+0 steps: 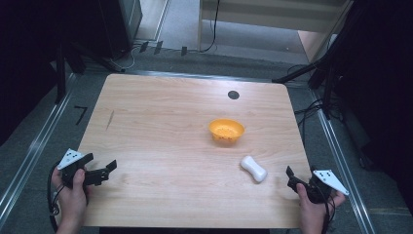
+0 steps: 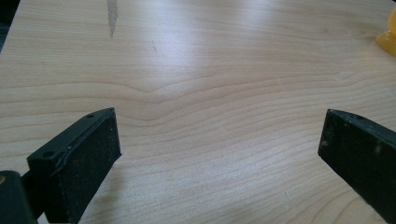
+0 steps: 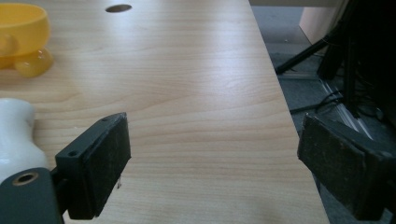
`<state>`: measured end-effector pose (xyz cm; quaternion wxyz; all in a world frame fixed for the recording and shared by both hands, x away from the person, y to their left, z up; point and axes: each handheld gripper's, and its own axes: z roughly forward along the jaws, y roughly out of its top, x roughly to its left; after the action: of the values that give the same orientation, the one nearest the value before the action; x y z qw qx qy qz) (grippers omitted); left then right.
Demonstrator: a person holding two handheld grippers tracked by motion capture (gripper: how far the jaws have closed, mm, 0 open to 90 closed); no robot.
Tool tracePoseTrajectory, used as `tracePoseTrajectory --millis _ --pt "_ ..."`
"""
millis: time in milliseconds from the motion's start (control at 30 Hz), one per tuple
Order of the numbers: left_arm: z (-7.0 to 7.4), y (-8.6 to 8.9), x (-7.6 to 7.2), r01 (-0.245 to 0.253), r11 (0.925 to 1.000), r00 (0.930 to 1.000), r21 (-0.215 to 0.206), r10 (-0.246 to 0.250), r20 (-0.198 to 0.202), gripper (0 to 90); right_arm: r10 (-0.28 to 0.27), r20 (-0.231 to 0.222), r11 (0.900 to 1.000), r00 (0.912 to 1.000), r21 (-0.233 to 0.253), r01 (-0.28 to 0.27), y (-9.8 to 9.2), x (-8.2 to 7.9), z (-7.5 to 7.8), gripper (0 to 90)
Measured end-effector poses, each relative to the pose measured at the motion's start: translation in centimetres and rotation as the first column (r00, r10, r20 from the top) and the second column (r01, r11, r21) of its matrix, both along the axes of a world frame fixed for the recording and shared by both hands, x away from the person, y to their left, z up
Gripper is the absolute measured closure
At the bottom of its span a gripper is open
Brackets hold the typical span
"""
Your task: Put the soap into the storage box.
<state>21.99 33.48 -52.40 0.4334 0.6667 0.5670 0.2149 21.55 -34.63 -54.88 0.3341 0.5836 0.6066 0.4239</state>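
Note:
An orange bowl [image 1: 226, 130] stands right of the table's middle. Nearer the front lies a white bone-shaped object [image 1: 253, 168] on the wood. My left gripper [image 1: 101, 161] is held low at the table's front left edge, open and empty, far from both things. My right gripper [image 1: 300, 173] hovers at the front right edge, just right of the white object, open too. In the left gripper view the jaws [image 2: 217, 135] stand wide over bare wood, with the bowl [image 2: 390, 35] at the far right. In the right gripper view the open gripper [image 3: 212, 140] has the white object [image 3: 14, 135] outside its left jaw, with the bowl [image 3: 21, 32] beyond.
The wooden table [image 1: 160, 122] has a dark round hole [image 1: 233, 94] near its far edge and a grey streak [image 1: 110, 119] at the left. Black stands and cables [image 1: 316, 73] crowd the floor beyond the right edge. Dark equipment sits at the back left.

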Motion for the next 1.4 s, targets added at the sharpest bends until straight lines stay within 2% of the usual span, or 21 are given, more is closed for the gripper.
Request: tracePoseTrajectory --millis 133,233,300,367,433,467,533,567,600,633,700,767,833,900,1033,1100,1200,1233,1300,1400 --pt "0.0 -0.1 0.0 -0.002 1.0 1.0 0.0 0.002 0.003 0.0 0.016 -0.029 1.0 0.9994 0.003 -0.016 0.0 0.1 0.0 16.1" --pt "0.0 0.0 0.0 -0.004 1.0 1.0 0.0 0.004 0.003 0.0 0.047 -0.051 0.999 0.9976 -0.012 -0.048 0.1 0.2 0.0 30.8" --pt "0.0 0.0 0.0 -0.002 1.0 1.0 -0.002 0.002 0.003 0.0 0.09 -0.059 0.995 0.9942 -0.03 -0.092 0.1 0.4 0.2 36.0" --pt "0.0 0.0 0.0 -0.003 1.0 1.0 -0.005 0.003 0.004 0.0 0.133 -0.071 0.99 0.9886 -0.045 -0.136 0.2 0.5 0.4 40.6" --pt "0.0 0.0 0.0 -0.003 1.0 1.0 -0.004 0.003 0.005 0.0 0.185 -0.092 0.981 0.9784 -0.039 -0.19 0.3 0.7 0.7 43.3" --pt "0.0 0.0 0.0 -0.003 1.0 1.0 -0.004 0.003 0.004 0.0 0.207 -0.096 0.975 0.9735 -0.061 -0.213 0.4 0.9 0.9 44.5" --pt "0.0 0.0 0.0 -0.003 1.0 1.0 -0.004 0.003 0.004 0.0 0.207 -0.118 0.967 0.9711 -0.126 -0.222 0.8 1.0 1.3 44.3" --pt "0.0 0.0 0.0 -0.003 1.0 1.0 -0.003 0.003 0.004 0.0 0.219 -0.114 0.961 0.9691 -0.148 -0.234 1.0 1.1 1.5 45.6" --pt "0.0 0.0 0.0 -0.003 1.0 1.0 -0.003 0.003 0.005 0.0 0.232 -0.12 0.958 0.9653 -0.145 -0.248 1.2 1.2 1.7 47.4" --pt "0.0 0.0 0.0 -0.003 1.0 1.0 -0.003 0.003 0.004 0.0 0.25 -0.144 0.953 0.9575 -0.138 -0.269 1.3 1.2 2.0 49.3" --pt "0.0 0.0 0.0 -0.003 1.0 1.0 -0.003 0.003 0.004 0.0 0.305 -0.191 0.937 0.9329 -0.115 -0.33 1.6 1.3 2.5 47.6" --pt "0.0 0.1 0.0 -0.001 1.0 1.0 -0.003 0.001 0.003 0.0 0.334 -0.213 0.922 0.918 -0.128 -0.365 2.1 1.3 2.7 40.7" --pt "0.0 0.1 0.0 0.0 1.0 1.0 -0.006 0.001 0.004 0.0 0.366 -0.236 0.902 0.9002 -0.147 -0.406 2.6 1.2 2.7 40.0" --pt "0.0 0.1 0.0 -0.001 1.0 1.0 -0.007 0.001 0.005 0.0 0.376 -0.262 0.887 0.8885 -0.174 -0.427 3.1 1.3 2.8 40.2" --pt "0.0 0.1 0.0 -0.001 0.9999 1.0 -0.014 0.001 0.007 0.0 0.405 -0.3 0.869 0.8639 -0.169 -0.466 3.7 1.7 3.1 37.4" --pt "0.0 0.1 0.0 -0.001 0.9999 1.0 -0.015 0.001 0.007 0.0 0.415 -0.315 0.863 0.8536 -0.162 -0.479 3.9 2.0 3.2 36.9" --pt "0.0 0.1 -0.1 -0.001 0.9999 1.0 -0.016 0.001 0.007 0.0 0.442 -0.333 0.849 0.8328 -0.144 -0.508 4.2 2.4 3.4 36.7" --pt "0.0 0.1 0.0 -0.002 0.9999 1.0 -0.016 0.002 0.007 0.0 0.455 -0.34 0.843 0.8233 -0.134 -0.521 4.3 2.5 3.5 36.7" --pt "0.0 0.1 -0.1 -0.001 0.9999 1.0 -0.016 0.001 0.007 0.0 0.47 -0.343 0.832 0.8135 -0.136 -0.538 4.6 2.7 3.6 36.7" --pt "0.0 0.1 0.0 -0.001 0.9999 1.0 -0.015 0.001 0.006 0.0 0.504 -0.369 0.806 0.7807 -0.122 -0.579 4.9 3.1 3.9 35.1"
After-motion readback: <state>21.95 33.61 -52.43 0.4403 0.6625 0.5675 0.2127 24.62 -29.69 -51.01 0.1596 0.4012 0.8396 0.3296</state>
